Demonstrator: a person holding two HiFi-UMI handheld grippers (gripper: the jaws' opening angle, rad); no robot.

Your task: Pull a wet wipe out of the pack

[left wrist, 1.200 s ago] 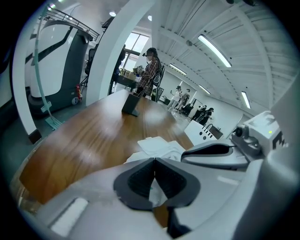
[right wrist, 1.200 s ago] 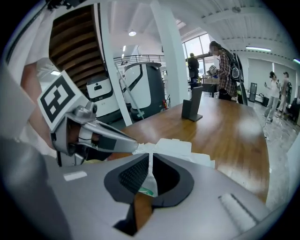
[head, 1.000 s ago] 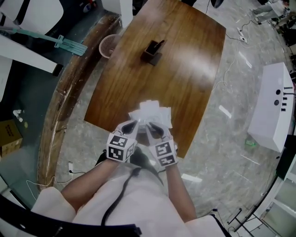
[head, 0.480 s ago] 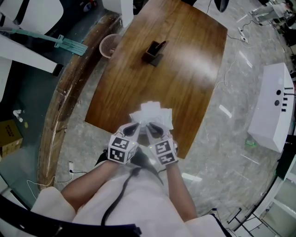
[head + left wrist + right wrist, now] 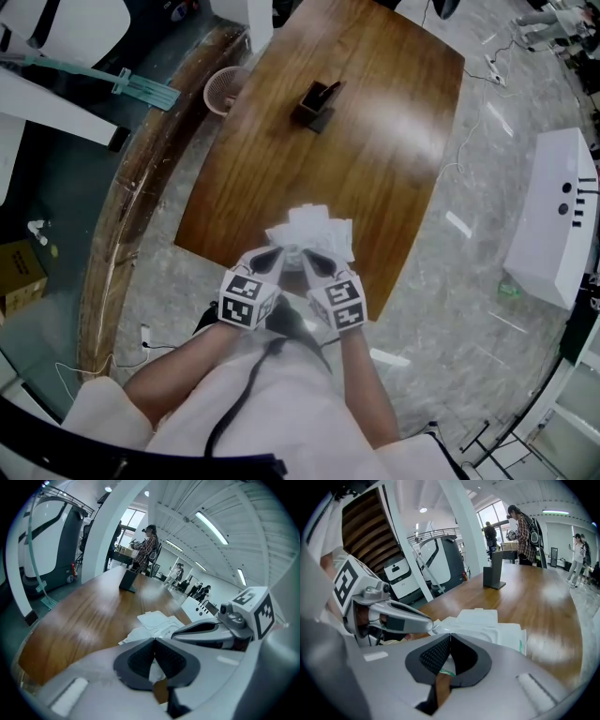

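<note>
A white wet wipe pack lies at the near edge of the wooden table, with its flap lid raised. Both grippers meet at its near edge. My left gripper is shut, and a bit of the pack's white, green-printed edge shows between its pads. My right gripper is shut on the same edge just to the right. In the left gripper view the pack lies beyond the left gripper's closed tips, with the right gripper alongside. In the right gripper view the pack lies beyond the right gripper's closed tips.
A black stand sits far back on the table. A pink basket stands on the floor by the table's far left edge, and a white box unit at the right. People stand beyond the table's far end.
The right gripper has rolled slightly about its own axis. The left gripper and the pack stay where they were.
</note>
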